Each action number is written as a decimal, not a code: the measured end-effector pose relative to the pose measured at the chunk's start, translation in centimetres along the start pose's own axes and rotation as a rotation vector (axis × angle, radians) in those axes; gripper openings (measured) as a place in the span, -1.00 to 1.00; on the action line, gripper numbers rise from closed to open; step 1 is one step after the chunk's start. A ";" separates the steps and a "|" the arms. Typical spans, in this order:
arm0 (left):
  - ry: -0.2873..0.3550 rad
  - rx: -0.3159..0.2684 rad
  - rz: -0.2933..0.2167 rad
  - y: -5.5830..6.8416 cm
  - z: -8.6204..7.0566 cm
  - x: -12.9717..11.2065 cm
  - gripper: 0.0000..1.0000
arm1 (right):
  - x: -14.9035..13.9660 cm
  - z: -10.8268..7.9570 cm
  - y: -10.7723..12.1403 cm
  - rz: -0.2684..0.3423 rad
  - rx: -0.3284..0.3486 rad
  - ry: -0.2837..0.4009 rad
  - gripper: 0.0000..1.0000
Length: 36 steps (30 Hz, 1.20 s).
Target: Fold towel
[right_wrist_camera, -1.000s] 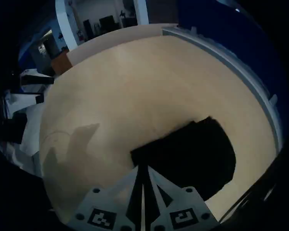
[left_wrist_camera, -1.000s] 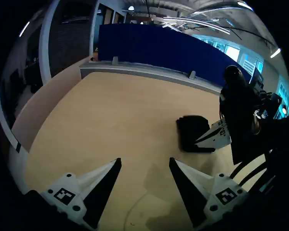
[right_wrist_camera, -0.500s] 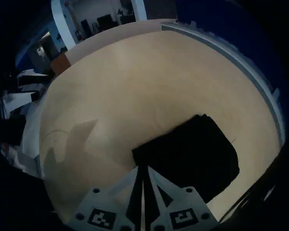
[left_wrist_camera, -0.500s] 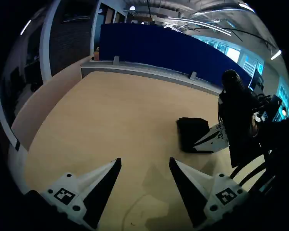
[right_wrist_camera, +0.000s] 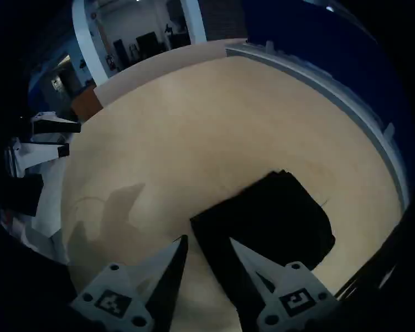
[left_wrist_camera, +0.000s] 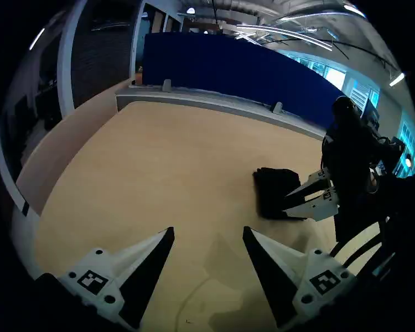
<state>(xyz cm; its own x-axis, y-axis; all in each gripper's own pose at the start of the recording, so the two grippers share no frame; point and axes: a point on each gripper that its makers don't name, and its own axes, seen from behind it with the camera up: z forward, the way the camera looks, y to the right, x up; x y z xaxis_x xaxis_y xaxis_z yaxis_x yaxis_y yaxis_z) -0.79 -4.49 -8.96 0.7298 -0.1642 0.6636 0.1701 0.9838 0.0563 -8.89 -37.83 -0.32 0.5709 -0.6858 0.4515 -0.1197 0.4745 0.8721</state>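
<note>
currently, the black cloth towel (right_wrist_camera: pixel 274 227) is lying as a compact, thick rectangle on the pale wooden tabletop (right_wrist_camera: pixel 207 122). its edges are looking squared and its layers stacked.

in the right gripper view, the right gripper (right_wrist_camera: pixel 207 242) is holding its two white pointed fingers spread. the near corner of the towel is sitting in the gap between them. as far as this view is showing, neither finger is pressing on the cloth.

in the left gripper view, the left gripper (left_wrist_camera: pixel 207 232) is likewise standing spread and gripping nothing. it is hovering over bare table, well apart from the towel. the same view is showing the right gripper's tips at the near edge of the towel, with a gap between its two fingers.

judging from the layered, squared shape, the folding is looking complete or nearly so. the step in hand is reading as the close of the last fold.

the next move is calling for one of two actions:
- if a further fold is wanted, the right gripper is needing to close on the near corner and carry it over to the far edge.
- if not, both grippers are needing to lift clear without dragging the top layer out of line.
</note>
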 end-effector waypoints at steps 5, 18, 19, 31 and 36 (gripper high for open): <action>-0.001 0.004 0.003 0.0 -0.1 -0.1 0.83 | -0.1 -0.8 0.6 0.014 -0.023 0.030 0.47; -0.001 0.004 0.008 0.6 -0.3 -0.1 0.84 | -2.5 -3.6 3.0 0.069 -0.148 0.055 0.88; -0.001 0.003 0.010 0.6 -0.3 0.0 0.84 | -2.8 -3.8 3.2 0.078 -0.162 0.051 0.88; 0.002 0.007 0.022 0.8 -0.7 0.2 0.83 | -6.2 -5.4 4.6 0.129 -0.254 0.019 1.00; 0.003 0.009 0.021 0.8 -0.8 0.2 0.83 | -6.8 -5.4 4.7 0.150 -0.260 0.015 1.00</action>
<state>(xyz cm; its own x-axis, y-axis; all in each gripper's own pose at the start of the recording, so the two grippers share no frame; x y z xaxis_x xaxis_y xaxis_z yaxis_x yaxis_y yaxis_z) 0.04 -3.83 -9.39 0.7352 -0.1438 0.6624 0.1487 0.9876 0.0494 -8.96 -27.99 -0.28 0.5744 -0.5903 0.5672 0.0077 0.6967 0.7173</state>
